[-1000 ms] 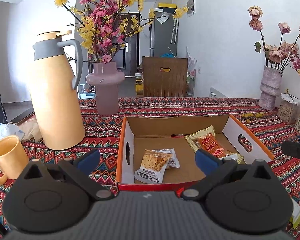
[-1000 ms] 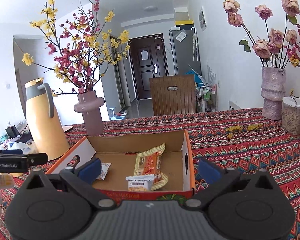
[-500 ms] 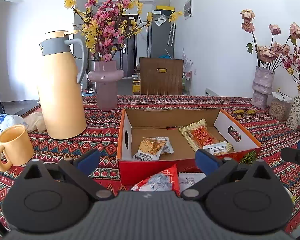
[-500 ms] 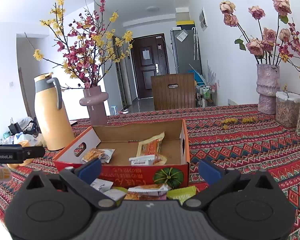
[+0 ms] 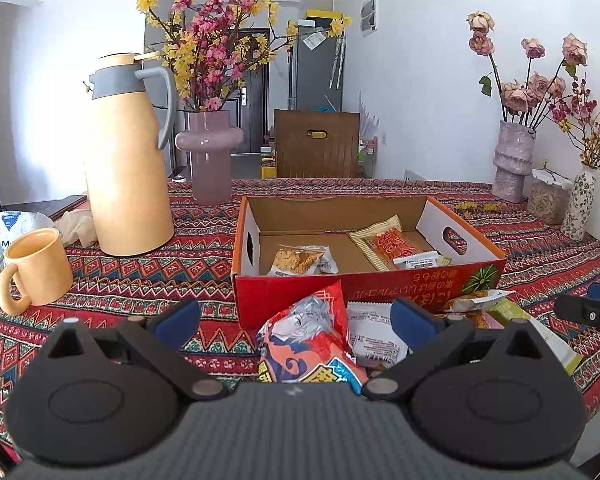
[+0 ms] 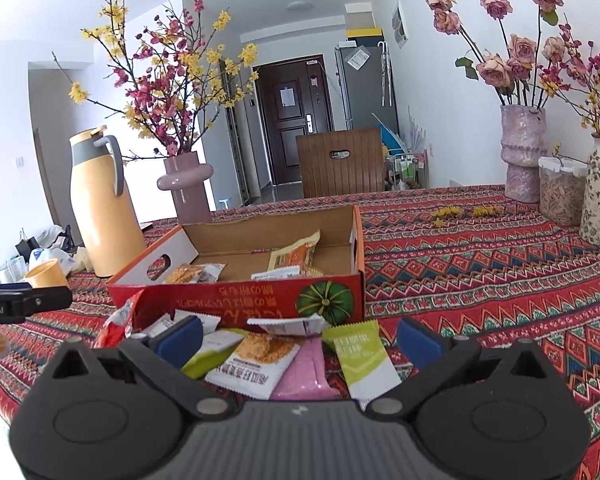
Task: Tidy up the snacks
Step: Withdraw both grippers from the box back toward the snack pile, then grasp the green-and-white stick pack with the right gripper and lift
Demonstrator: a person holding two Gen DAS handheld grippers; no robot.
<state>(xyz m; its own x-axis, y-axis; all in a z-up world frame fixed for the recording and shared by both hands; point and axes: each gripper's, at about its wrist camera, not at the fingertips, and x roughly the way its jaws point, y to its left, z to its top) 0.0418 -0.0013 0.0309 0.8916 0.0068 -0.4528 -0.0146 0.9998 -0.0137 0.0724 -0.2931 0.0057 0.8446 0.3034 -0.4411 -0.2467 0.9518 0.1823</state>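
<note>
Both grippers pulled back from the cardboard box (image 5: 364,284) since a second ago — loose snack packets (image 6: 276,360) now visible near it, left gripper (image 5: 296,320) and right gripper (image 6: 298,336) jaws spread wide, empty.

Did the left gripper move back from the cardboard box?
Yes. The left gripper has pulled back toward the person: the red and brown cardboard box now sits farther away, and loose snack packets in front of it have come into view between the fingers.
</note>
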